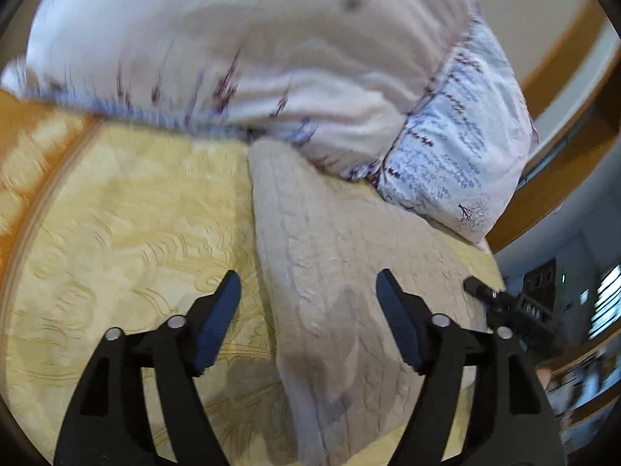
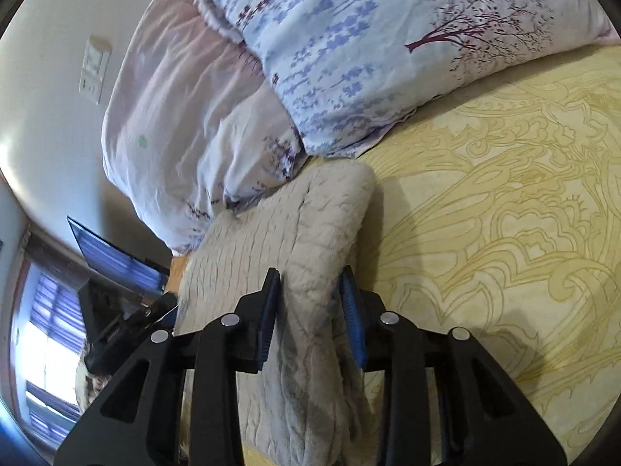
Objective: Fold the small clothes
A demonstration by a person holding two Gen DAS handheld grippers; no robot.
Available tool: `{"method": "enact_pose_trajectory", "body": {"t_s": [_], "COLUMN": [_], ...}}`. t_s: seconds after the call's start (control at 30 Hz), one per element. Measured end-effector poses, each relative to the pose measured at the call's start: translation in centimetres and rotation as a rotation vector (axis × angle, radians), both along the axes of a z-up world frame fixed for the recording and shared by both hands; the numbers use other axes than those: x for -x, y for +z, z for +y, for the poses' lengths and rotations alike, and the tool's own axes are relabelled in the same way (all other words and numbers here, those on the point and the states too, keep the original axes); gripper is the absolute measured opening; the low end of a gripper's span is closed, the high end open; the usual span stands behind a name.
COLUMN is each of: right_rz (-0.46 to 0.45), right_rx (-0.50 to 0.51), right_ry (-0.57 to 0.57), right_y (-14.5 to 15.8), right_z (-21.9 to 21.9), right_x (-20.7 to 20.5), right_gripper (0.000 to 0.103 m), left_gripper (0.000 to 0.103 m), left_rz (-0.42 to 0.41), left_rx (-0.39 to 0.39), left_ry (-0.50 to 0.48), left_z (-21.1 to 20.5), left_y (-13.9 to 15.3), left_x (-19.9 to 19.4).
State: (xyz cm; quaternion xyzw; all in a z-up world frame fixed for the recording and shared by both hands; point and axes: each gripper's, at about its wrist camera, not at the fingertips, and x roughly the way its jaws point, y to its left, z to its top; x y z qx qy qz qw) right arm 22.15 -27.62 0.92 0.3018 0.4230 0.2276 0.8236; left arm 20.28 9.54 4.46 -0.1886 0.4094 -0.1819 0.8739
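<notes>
Nearest the right wrist lens, the right gripper [image 2: 312, 310] has its jaws clenched on a raised fold of the beige knit garment [image 2: 295, 240], which lies on the yellow bedspread [image 2: 504, 213]. At 6 o'clock in the left view, the left gripper [image 1: 308, 310] hovers with jaws spread, empty. Soft, light and floppy, the knit probably wants gripping at its edges. Beyond, at 12 o'clock, sit patterned pillows [image 2: 388, 39].

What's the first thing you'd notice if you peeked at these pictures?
A fuzzy beige knit garment lies on the yellow patterned bedspread, with the right tool pinching a fold of it. The left tool hangs open just above the same garment. Behind sits a big pillow printed with purple trees.
</notes>
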Motion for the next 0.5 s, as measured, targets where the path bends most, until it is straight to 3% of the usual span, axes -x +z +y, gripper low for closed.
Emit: {"method": "enact_pose_trajectory", "body": {"t_s": [0.03,0.07,0.1,0.17,0.3,0.4,0.5], "right_rz": [-0.014,-0.039,-0.076,-0.099,-0.018,-0.046,-0.142], "right_rx": [0.020,0.049,0.114,0.208,0.300,0.362,0.393], "right_ry": [0.007,0.011,0.004,-0.028,-0.064,-0.064,-0.071], "right_y": [0.1,0.4,1.0,1.6,-0.2,0.8,3.1], "right_z": [0.4,0.9,1.5,1.9,2.3,2.6,2.8], "right_x": [-0.1,-0.2,-0.3,-0.6,-1.7,-0.8,1.8], "right_gripper": [0.029,0.015,0.012,0.011,0.011,0.016,0.024], "left_gripper": [0.079,0.080,0.080,0.080,0.081,0.081,0.081], "left_rz": [-0.019,-0.040,-0.049,-0.053,-0.022,-0.007,-0.021], "left_rx": [-0.026,-0.063,-0.085,-0.120,-0.198,-0.212,-0.217], "left_ry": [-0.007,-0.012,-0.015,-0.015,0.011,0.025,0.037], "left_z": [-0.6,-1.1,-1.4,-1.9,-2.4,-2.3,-2.0], "left_y": [0.4,0.7,0.9,0.9,0.0,-0.6,-0.4], "left_x": [0.3,0.8,1.0,1.4,1.3,1.6,2.4]}}
